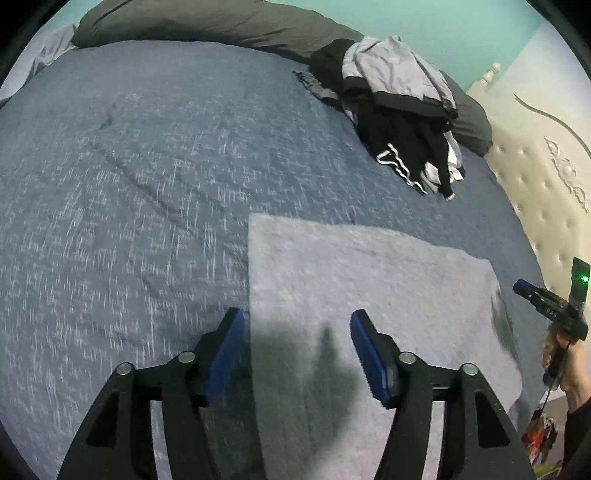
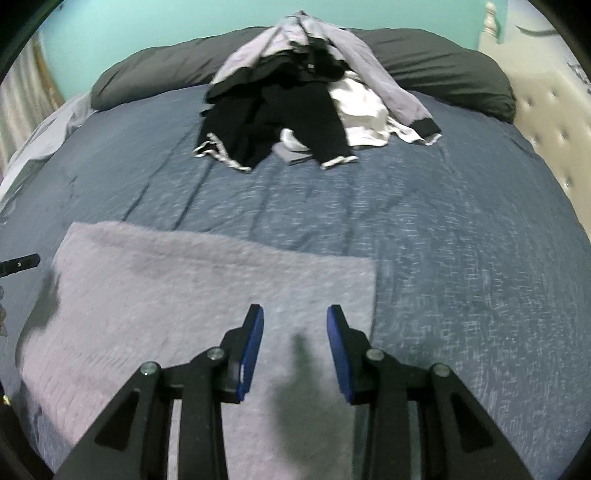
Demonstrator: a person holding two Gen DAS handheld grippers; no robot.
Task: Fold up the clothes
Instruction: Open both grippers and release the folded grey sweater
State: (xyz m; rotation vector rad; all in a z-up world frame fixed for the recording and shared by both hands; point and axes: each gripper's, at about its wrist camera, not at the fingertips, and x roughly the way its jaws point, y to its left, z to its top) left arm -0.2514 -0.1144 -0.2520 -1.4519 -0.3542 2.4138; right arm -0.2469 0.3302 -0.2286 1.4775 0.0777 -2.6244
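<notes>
A light grey folded garment (image 1: 369, 280) (image 2: 207, 280) lies flat on the blue bedspread. My left gripper (image 1: 297, 321) hovers above its left edge, open, nothing between its blue pads. My right gripper (image 2: 295, 314) hangs over the garment's right part, open and empty too; it also shows at the right edge of the left wrist view, right gripper (image 1: 524, 290), held by a hand. Farther back lies a heap of unfolded clothes (image 1: 402, 110) (image 2: 314, 96), black, white and lilac.
The blue bedspread (image 1: 129, 184) (image 2: 461, 229) spreads wide to the left and right of the garment. Dark grey pillows (image 1: 207, 22) (image 2: 436, 62) line the far side. A cream tufted headboard (image 1: 535, 192) (image 2: 554, 122) stands at the right.
</notes>
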